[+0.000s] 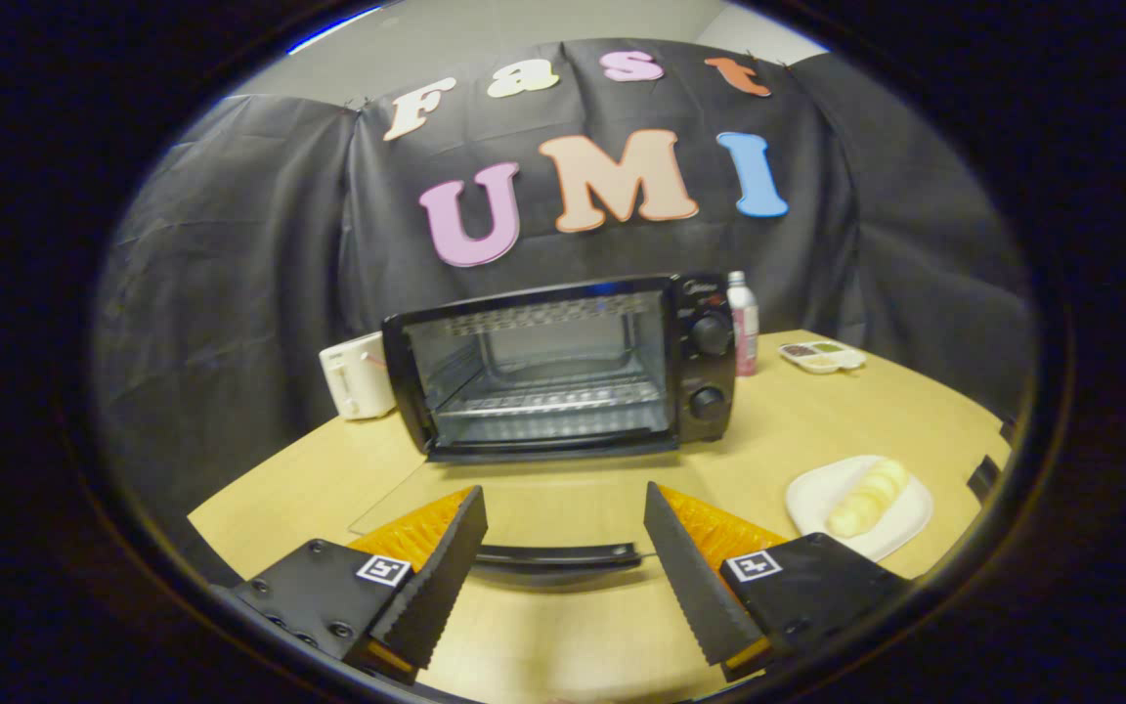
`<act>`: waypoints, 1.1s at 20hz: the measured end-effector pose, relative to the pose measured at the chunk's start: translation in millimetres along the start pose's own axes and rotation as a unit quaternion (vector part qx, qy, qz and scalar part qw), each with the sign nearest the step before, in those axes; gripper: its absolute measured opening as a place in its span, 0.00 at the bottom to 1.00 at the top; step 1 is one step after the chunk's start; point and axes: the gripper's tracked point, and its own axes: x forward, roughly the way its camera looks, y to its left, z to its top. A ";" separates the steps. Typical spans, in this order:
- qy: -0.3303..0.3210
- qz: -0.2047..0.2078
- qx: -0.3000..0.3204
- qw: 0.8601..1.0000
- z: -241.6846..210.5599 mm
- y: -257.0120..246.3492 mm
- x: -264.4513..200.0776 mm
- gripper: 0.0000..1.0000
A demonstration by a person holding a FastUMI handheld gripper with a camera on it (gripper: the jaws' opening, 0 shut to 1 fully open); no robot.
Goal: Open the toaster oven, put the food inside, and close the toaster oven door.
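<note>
Tabletop carries toaster oven, glass door dropped open; gripper spread wide, empty; right of oven, plated banana slices look soft, slippery: pinch lightly across the sides.

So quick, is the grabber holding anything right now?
Gripper: open, holding nothing; the handle of the oven's lowered glass door lies between its fingers, and neither finger presses on it.

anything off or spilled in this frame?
Nothing stands out. Toaster oven sits square, its glass door folded flat open, handle between the open tool fingers. Food lies tidy on its plate. No spills.
</note>
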 end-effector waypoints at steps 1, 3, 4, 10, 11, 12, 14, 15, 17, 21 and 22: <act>-0.009 -0.023 0.000 1.000 8.6 -19.4 0.2 1.00; -0.016 -0.065 0.004 0.998 17.6 -57.9 1.2 1.00; -0.017 -0.087 0.009 0.996 20.3 -78.5 0.4 1.00; 0.014 -0.174 0.035 0.984 4.0 -158.4 7.9 0.99; 0.021 -0.184 0.038 0.982 -0.3 -167.1 9.1 0.98; 0.029 -0.194 0.040 0.980 -6.0 -175.5 11.2 0.98; 0.049 -0.212 0.040 0.975 -18.4 -190.8 14.6 0.98; 0.060 -0.220 0.038 0.973 -24.7 -196.8 16.1 0.98; 0.078 -0.243 0.030 0.966 -35.7 -209.9 18.8 0.98; 0.109 -0.267 0.034 0.957 -50.8 -226.3 27.8 0.98; 0.120 -0.269 0.038 0.955 -54.1 -227.0 29.5 0.98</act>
